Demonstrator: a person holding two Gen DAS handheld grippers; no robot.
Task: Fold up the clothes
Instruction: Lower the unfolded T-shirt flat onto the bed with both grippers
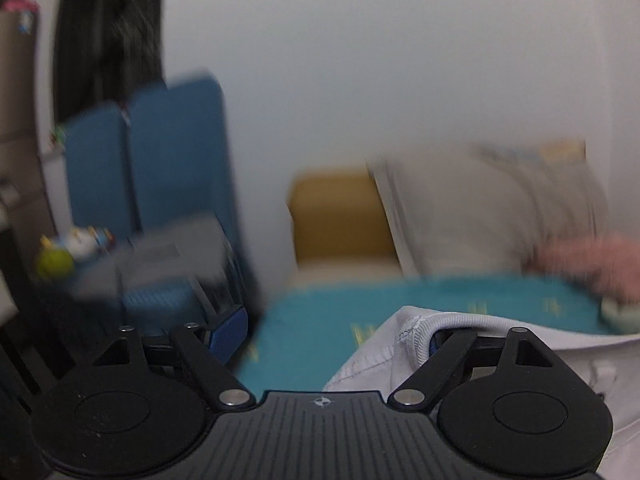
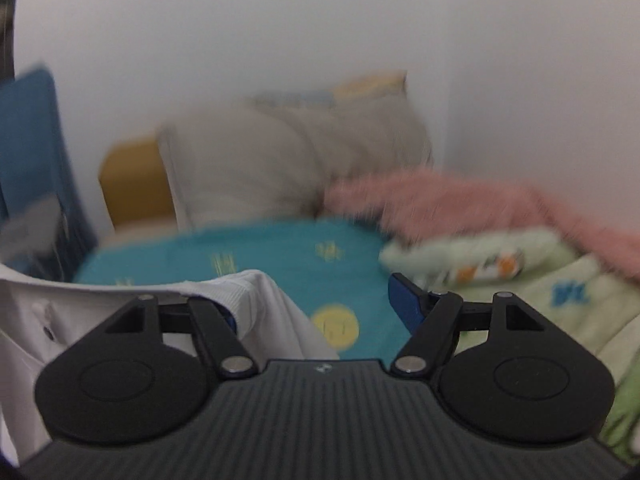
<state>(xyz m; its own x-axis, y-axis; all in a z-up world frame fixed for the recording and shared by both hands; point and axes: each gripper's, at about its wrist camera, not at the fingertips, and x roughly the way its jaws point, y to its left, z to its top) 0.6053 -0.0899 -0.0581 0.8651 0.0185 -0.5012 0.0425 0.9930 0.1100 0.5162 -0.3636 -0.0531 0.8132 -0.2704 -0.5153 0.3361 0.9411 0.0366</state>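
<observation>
L gripper (image 1: 332, 332) & R gripper (image 2: 316, 304) jaws wide, white shirt (image 1: 400, 344) draped over inner fingers (blurry), teal sheet (image 2: 280, 256) behind.

Bed with teal patterned sheet, loaded with bedding.
The bed (image 2: 260, 248) carries a teal sheet printed with yellow faces. At its far end a beige pillow (image 2: 280, 160) leans by a mustard cushion (image 2: 132, 180). A pink fluffy blanket (image 2: 480, 204) and a pale green blanket (image 2: 520, 280) lie along one side. A white shirt (image 2: 264, 304) overlaps the near edge.

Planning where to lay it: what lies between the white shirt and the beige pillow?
Only bare teal bedsheet separates white shirt and beige pillow, in the right wrist view.
</observation>
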